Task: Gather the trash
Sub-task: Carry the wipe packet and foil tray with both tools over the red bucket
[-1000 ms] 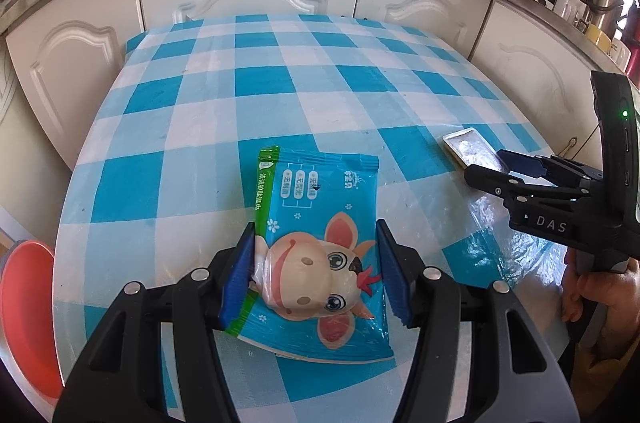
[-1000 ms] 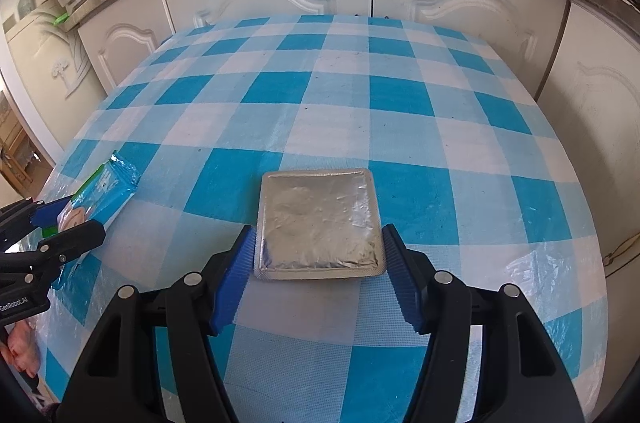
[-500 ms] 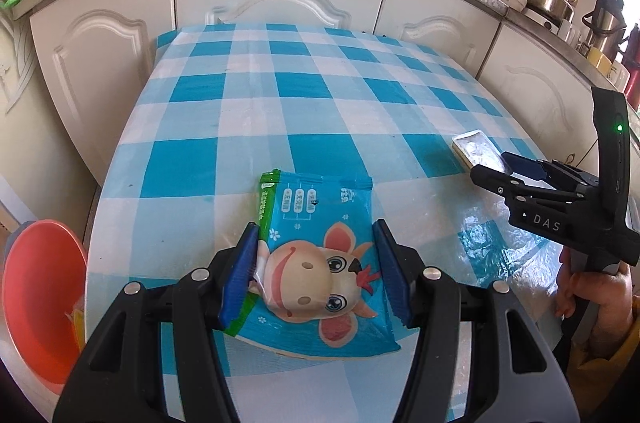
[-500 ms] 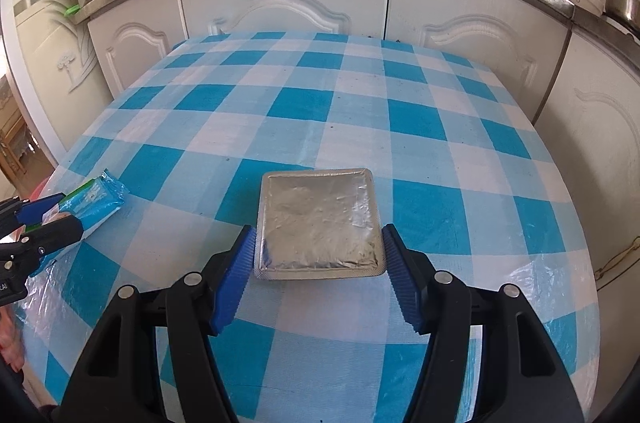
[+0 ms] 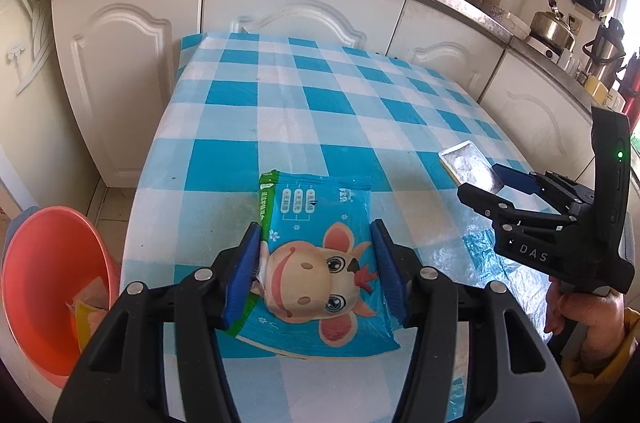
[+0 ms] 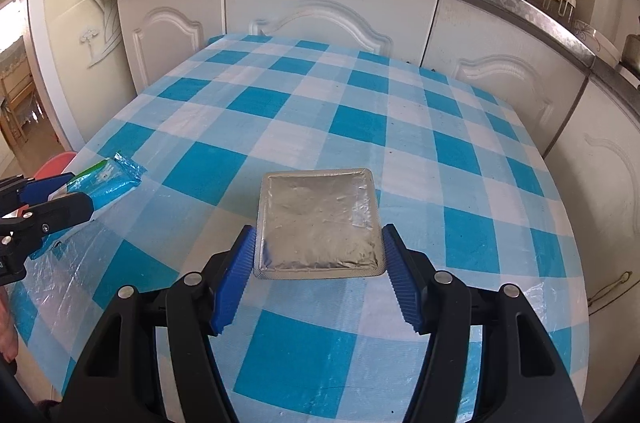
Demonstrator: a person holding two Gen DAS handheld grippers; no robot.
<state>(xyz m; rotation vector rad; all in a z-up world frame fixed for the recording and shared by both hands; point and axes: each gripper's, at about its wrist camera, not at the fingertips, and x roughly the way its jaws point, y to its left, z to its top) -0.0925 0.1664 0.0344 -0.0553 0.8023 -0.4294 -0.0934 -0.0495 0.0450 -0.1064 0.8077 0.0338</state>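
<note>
Left gripper (image 5: pixel 316 271): clamped on the blue snack packet (image 5: pixel 316 263), lifted over the worktop (image 5: pixel 280 127) edge.
Right gripper (image 6: pixel 320 271): pads pinching the foil pack (image 6: pixel 318 223) by its side edges, above the checked cloth.
Risk: thin, slick wrappers may slide free if either grip loosens.
Basin (image 5: pixel 48 283): orange, beside the worktop; a short release would miss it.

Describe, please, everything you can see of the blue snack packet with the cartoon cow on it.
The blue snack packet is a flat, glossy plastic pouch with a green strip along one side, white label boxes near its top and a cartoon cow face. It is sealed and slightly puffed. The left gripper clamps it by both side edges, lifted above the checked tablecloth, its top end pointing away from the camera.
</note>
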